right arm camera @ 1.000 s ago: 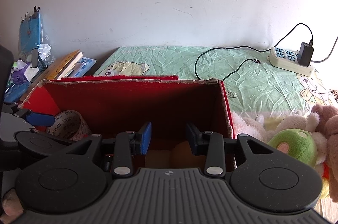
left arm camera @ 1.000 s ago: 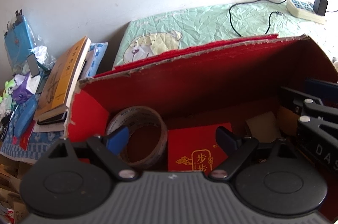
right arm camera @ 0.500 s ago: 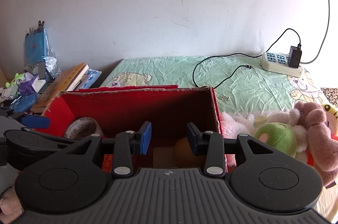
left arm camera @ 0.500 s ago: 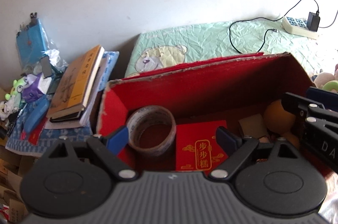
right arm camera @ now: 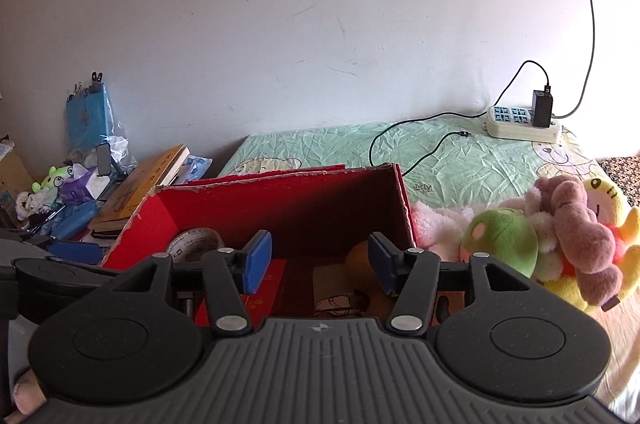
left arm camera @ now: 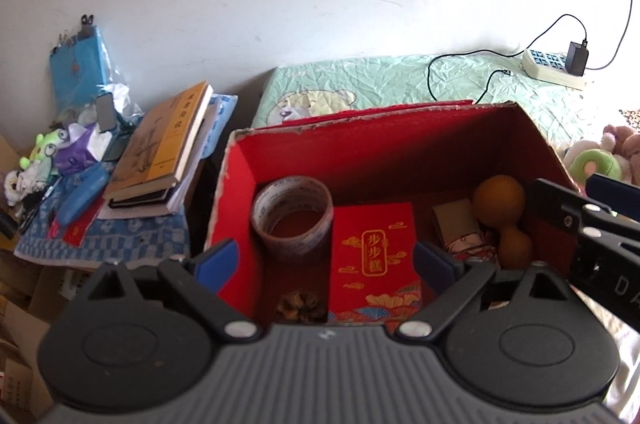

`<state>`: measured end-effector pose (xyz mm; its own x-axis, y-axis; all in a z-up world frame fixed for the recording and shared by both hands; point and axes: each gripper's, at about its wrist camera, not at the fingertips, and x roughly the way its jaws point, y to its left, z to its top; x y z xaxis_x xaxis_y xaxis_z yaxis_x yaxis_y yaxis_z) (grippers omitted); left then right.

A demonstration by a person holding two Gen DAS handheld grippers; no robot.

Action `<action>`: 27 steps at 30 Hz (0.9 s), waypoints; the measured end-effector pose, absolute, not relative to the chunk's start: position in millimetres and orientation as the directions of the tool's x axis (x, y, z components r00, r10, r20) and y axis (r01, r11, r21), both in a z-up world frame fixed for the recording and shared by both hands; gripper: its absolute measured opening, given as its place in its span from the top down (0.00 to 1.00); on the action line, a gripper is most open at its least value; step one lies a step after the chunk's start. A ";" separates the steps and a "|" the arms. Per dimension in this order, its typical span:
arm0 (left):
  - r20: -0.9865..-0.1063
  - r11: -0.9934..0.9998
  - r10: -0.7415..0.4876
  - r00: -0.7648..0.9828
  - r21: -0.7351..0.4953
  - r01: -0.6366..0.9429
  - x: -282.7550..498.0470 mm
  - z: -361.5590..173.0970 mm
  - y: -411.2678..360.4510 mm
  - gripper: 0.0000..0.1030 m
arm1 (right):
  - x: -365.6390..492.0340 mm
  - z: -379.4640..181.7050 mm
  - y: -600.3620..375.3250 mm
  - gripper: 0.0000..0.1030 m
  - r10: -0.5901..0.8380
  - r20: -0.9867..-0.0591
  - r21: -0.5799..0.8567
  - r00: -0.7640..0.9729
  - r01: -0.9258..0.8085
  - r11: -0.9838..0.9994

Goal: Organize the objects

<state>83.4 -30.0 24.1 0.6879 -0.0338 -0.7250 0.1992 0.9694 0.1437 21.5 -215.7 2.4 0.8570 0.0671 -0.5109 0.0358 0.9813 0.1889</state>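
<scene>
The red box (left arm camera: 400,152), already loaded, is seen from farther back and higher than a second ago, on the bed beside the plush toys.

Both tools have been drawn up and away from the box; the left tool (left arm camera: 326,260) is spread wide with nothing held; the right tool (right arm camera: 318,262), a second ago narrowly parted, is now opened wider and is likewise empty, so a release and a retreat are judged to be done and a next item is probably to be fetched. Near to far in the left view, a red envelope (left arm camera: 374,256), a tape roll (left arm camera: 292,218) and a brown gourd (left arm camera: 500,208) are shown on the box floor, largely hidden in the right view; only there are the plush toys (right arm camera: 560,240) seen in full, then the power strip (right arm camera: 522,124) on the bed sheet (right arm camera: 460,156); the books (left arm camera: 168,140) are clearer from the left.
</scene>
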 end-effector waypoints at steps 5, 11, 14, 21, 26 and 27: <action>-0.741 0.969 -0.018 0.671 0.153 0.195 74.1 19.1 -30.5 0.09 | 11.8 -2.4 -218.1 0.45 0.069 -0.526 0.205 0.848 0.048 0.978; -0.759 0.963 -0.030 0.651 0.152 0.222 62.8 13.6 -35.0 0.09 | 2.4 -4.9 -218.9 0.45 0.071 -0.540 0.210 0.839 0.053 0.976; -0.751 0.960 -0.026 0.659 0.166 0.227 55.8 13.5 -38.2 0.09 | -2.6 -6.4 -220.4 0.45 0.072 -0.547 0.215 0.834 0.056 0.975; -0.772 0.959 -0.042 0.634 0.146 0.241 45.6 9.9 -37.2 0.09 | -12.7 -9.1 -219.0 0.45 0.082 -0.563 0.218 0.823 0.052 0.975; -0.802 0.962 -0.040 0.596 0.131 0.241 44.1 -0.2 -33.9 0.09 | -16.4 -12.9 -217.1 0.45 0.086 -0.578 0.216 0.812 0.050 0.975; -0.809 0.963 -0.040 0.587 0.126 0.239 43.9 -2.1 -32.7 0.09 | -17.1 -13.8 -216.5 0.45 0.088 -0.583 0.216 0.808 0.050 0.975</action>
